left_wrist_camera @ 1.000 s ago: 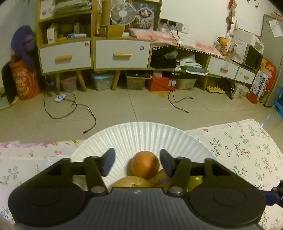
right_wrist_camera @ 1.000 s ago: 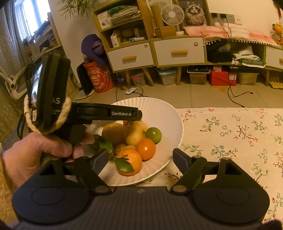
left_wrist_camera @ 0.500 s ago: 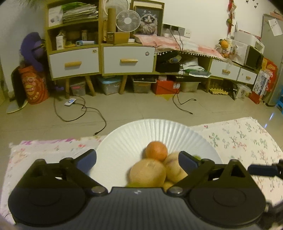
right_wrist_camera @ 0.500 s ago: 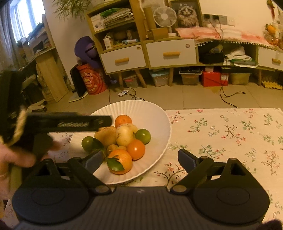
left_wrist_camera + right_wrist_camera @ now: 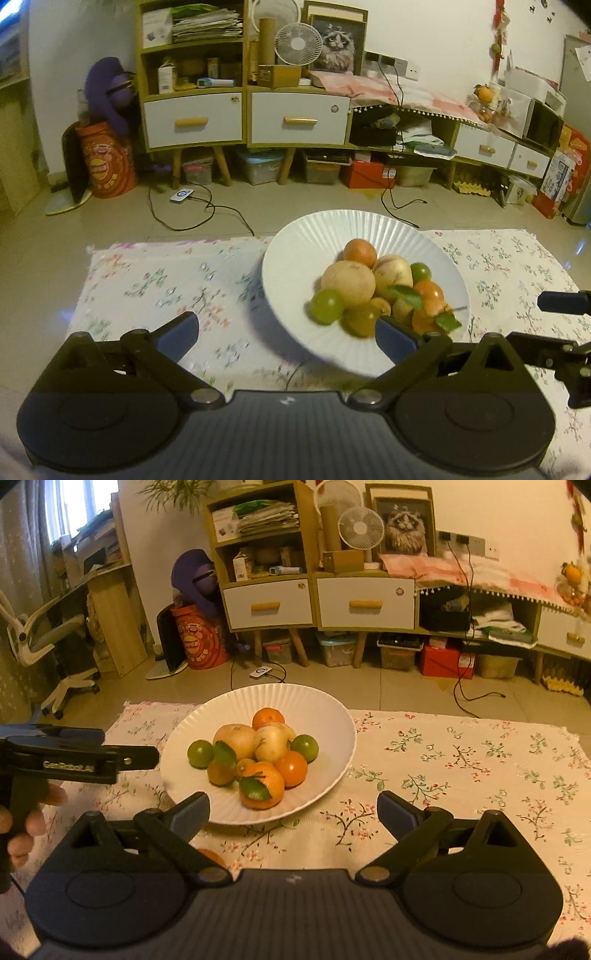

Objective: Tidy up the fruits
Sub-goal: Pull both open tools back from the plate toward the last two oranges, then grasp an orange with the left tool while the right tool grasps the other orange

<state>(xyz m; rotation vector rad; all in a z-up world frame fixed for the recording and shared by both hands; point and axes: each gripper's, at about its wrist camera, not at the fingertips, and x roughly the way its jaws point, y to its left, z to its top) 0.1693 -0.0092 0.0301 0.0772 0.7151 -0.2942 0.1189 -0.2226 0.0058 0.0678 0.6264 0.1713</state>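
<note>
Floral tablecloth (image 5: 461,760) covers the tabletop, with tiled floor and a wooden cabinet unit (image 5: 317,590) with white drawers beyond the far edge. White fluted paper plate (image 5: 258,701) sits on the cloth toward the left half, near the far edge. All the fruit is piled in the plate's middle and near side.

Right gripper (image 5: 293,810) hangs over the near edge of the plate, jaws opening wide, nothing between them but the plate rim and cloth. Left gripper (image 5: 288,334) sits left of the plate, jaws fully spread and empty; its right finger overlaps the plate's near rim in the left wrist view. In the right wrist view the left gripper shows at the left edge, with the person's hand (image 5: 26,819) wrapped round its handle.

Fruit, big to small: tan round fruit (image 5: 236,740) at the pile's far left, pale yellowish fruit (image 5: 271,744) touching it on the right, leafy orange (image 5: 264,784) nearest the camera, orange (image 5: 268,718) at the far side, red-orange fruit (image 5: 292,768), green citrus (image 5: 199,753) on the left, second green citrus (image 5: 306,747) on the right, brownish-green fruit (image 5: 221,773). A bit of orange fruit (image 5: 212,856) peeks out behind the right gripper's left finger, off the plate.
</note>
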